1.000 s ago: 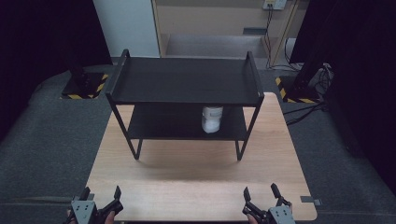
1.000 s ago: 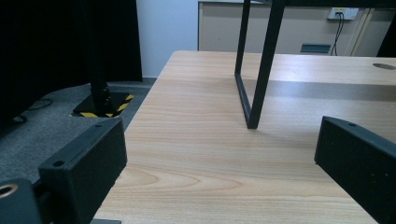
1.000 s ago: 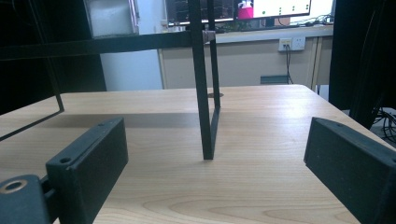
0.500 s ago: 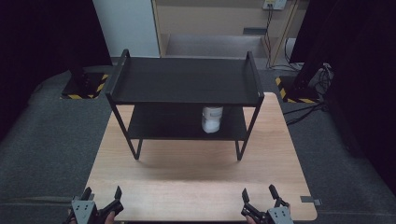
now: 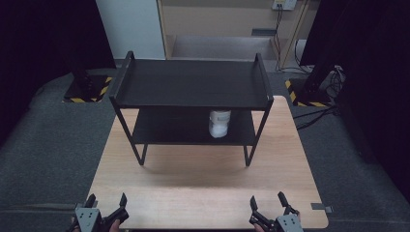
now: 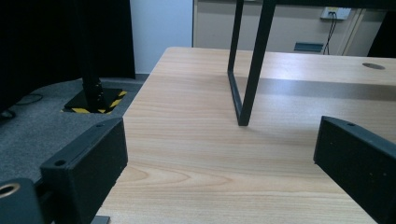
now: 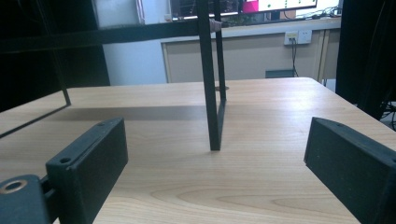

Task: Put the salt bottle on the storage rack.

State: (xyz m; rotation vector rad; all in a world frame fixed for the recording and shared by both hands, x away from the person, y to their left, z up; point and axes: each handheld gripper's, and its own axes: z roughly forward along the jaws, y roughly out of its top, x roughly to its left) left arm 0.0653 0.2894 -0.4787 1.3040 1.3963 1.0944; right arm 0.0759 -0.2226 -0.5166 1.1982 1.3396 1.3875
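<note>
A black two-tier metal shelf stands on the far half of the wooden table. On its lower tier, right of centre, sits a white container. My left gripper is at the table's near left edge, jaws wide apart with nothing between them; its own view shows the shelf's left front leg ahead. My right gripper is at the near right edge, also open and empty, facing the shelf's right front leg.
Grey carpet surrounds the table. Black stands with yellow-black striped bases flank the far corners. Cables lie on the floor at the right. Bare wood stretches between the shelf and the grippers.
Both grippers have slipped slightly back toward the near edge; nothing else moved.
</note>
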